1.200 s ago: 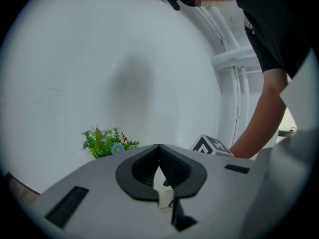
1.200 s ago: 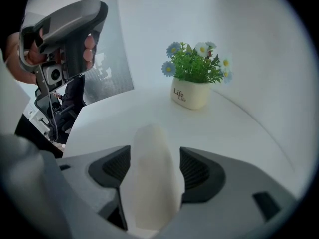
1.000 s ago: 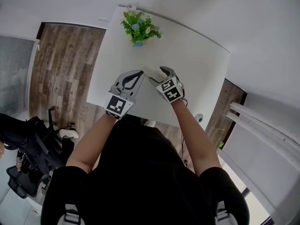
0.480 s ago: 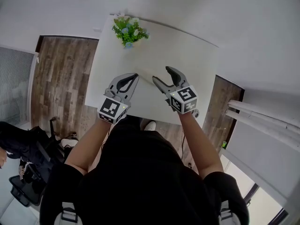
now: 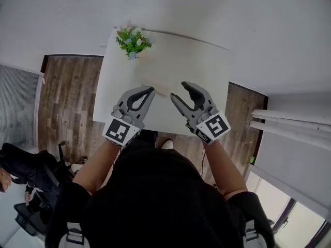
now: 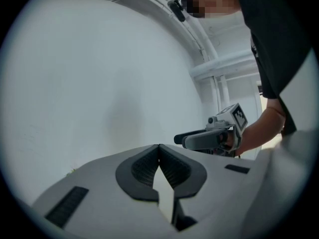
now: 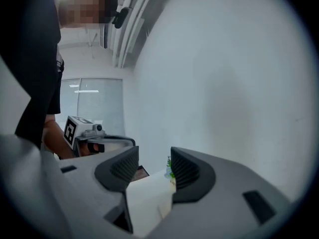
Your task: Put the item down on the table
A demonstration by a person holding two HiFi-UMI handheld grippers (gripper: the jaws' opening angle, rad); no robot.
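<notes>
Both grippers hang in the air above the near edge of the white table (image 5: 196,61), pointing level. My left gripper (image 5: 149,91) is shut, its ribbed pads meeting with nothing between them (image 6: 159,147). My right gripper (image 5: 179,90) is open and empty; its jaws have just been closing and stand partly apart (image 7: 153,156). A faint, pale flat item (image 5: 159,87) lies on the table below and between the fingertips, touched by neither gripper; what it is cannot be made out. Each gripper view shows the other gripper from the side.
A small potted plant (image 5: 132,41) with green leaves and blue flowers stands at the table's far left corner. Wooden floor (image 5: 67,97) lies left and right of the table. An office chair (image 5: 31,200) is at the lower left; white pipes (image 5: 289,125) run along the right.
Both grippers have risen off the table towards the head camera. The right one tipped up to level and its jaws narrowed. The left stayed shut.
</notes>
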